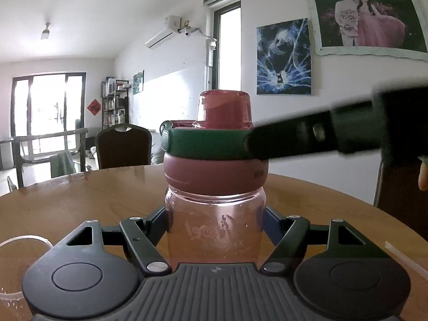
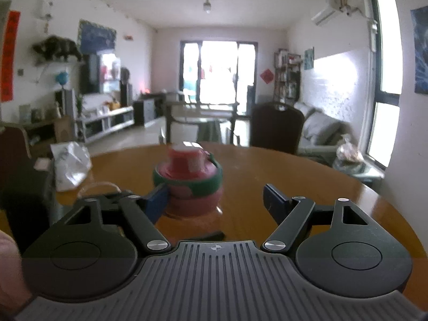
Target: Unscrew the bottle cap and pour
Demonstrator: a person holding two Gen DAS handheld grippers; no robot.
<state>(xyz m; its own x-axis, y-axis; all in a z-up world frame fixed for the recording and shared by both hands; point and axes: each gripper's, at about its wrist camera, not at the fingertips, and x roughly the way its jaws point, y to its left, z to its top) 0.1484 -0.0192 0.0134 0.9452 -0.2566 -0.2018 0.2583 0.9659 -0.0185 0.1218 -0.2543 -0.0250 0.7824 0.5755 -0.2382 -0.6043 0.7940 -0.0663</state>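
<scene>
the bottle [image 1: 215,230] stands upright on the round wooden table [image 1: 80,195], its clear body clamped between the fingers of the left gripper [image 1: 215,223]. its red cap [image 1: 216,171], ringed by a green band [image 1: 206,141], is on. the right gripper [image 2: 216,200] is spread wide beside the cap, left finger [image 2: 157,203] near it; contact is too blurred to tell. a clear cup [image 1: 13,267] sits left of the bottle.
</scene>
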